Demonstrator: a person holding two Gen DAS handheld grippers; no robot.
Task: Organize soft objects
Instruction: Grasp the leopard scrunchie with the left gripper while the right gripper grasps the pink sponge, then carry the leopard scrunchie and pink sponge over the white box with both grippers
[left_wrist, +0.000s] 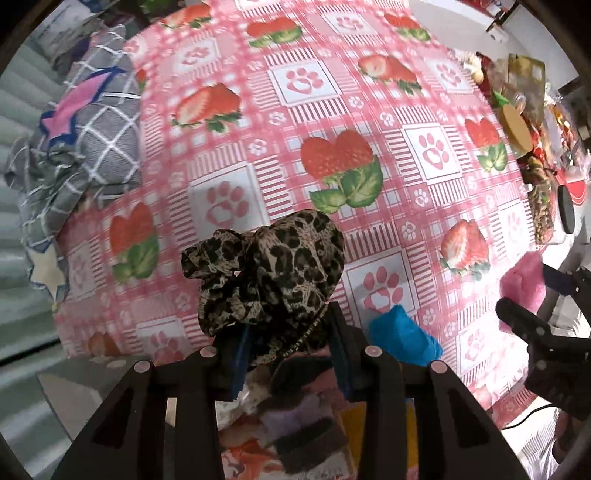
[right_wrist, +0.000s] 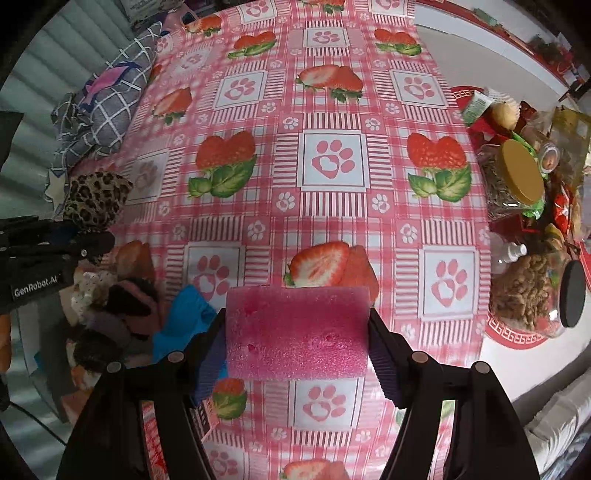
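My left gripper (left_wrist: 290, 332) is shut on a leopard-print scrunchie (left_wrist: 266, 273) and holds it above the strawberry tablecloth (left_wrist: 332, 92). It also shows in the right wrist view (right_wrist: 94, 199) at the left. My right gripper (right_wrist: 297, 328) is shut on a pink sponge block (right_wrist: 297, 328), held above the cloth. The pink sponge also shows at the right of the left wrist view (left_wrist: 524, 284). A blue sponge (left_wrist: 402, 336) lies on the cloth just right of my left fingers; it shows in the right wrist view (right_wrist: 188, 317) too.
A pile of scrunchies and soft items (right_wrist: 114, 310) lies at the near left edge. A grey checked pillow (left_wrist: 92, 129) sits at the far left. Jars with a yellow lid (right_wrist: 517, 173) and a black lid (right_wrist: 572, 295), plus snacks, crowd the right side.
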